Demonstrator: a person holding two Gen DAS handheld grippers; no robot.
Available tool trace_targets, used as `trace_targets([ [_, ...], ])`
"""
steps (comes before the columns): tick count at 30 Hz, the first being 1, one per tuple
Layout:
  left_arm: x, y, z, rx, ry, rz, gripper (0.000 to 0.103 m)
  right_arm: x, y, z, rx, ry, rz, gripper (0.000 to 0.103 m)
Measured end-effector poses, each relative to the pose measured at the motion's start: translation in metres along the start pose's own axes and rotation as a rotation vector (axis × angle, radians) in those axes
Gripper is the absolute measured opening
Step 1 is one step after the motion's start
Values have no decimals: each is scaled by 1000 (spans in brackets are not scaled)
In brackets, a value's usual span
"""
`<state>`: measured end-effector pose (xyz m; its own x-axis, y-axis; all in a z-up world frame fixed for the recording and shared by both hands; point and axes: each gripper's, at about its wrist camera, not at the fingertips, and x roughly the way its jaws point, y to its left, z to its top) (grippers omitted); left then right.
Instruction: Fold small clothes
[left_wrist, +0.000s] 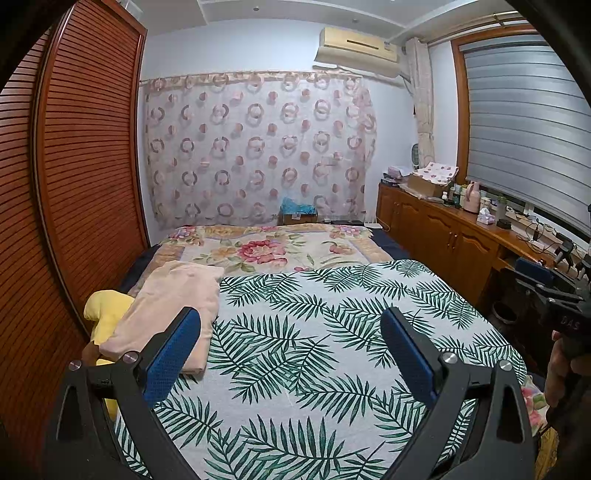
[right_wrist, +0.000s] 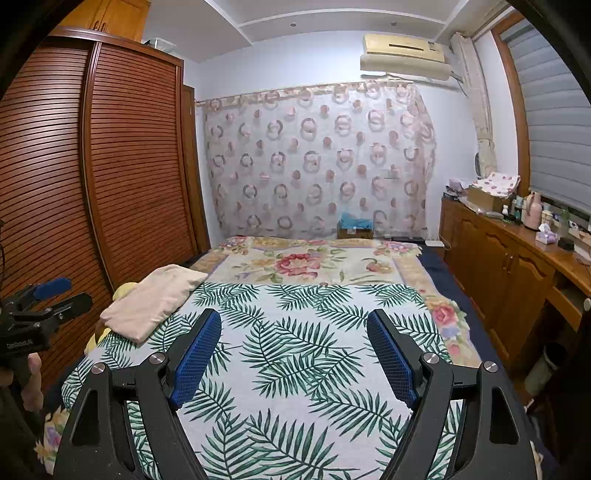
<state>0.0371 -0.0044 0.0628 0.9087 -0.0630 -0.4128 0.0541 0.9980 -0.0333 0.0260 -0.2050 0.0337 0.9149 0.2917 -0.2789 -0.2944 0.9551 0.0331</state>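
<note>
A: Bedroom, slatted wardrobe (left_wrist: 74, 184) on the left, and the bed's palm-leaf cloth (left_wrist: 314, 350) lies bare in the middle. Where are the clothes?

B: Far left edge. A pale pink garment (left_wrist: 173, 306) already looks folded, resting partly on a yellow one (left_wrist: 105, 314) that hangs off the side

A: Grippers?

B: Left gripper (left_wrist: 291, 354) and right gripper (right_wrist: 293, 358) both hang over the cloth, jaws spread wide, nothing between them

A: So the next step?

B: Probably fetch the yellow piece. Pinch one free edge, not the pink above it, and drag it onto the clear middle before flattening
</note>
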Motion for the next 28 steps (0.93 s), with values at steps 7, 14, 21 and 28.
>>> trace_targets([
  [7, 0, -1, -1, -1, 0, 1, 98, 0, 1, -1, -1, 0, -1, 83],
  [14, 0, -1, -1, 1, -1, 1, 98, 1, 1, -1, 1, -4, 0, 83],
  [21, 0, -2, -2, 1, -1, 1, 98, 1, 1, -2, 1, -4, 1, 83],
  [28, 0, -3, -3, 1, -1, 2, 98, 0, 2, -2, -3, -7, 4, 83],
])
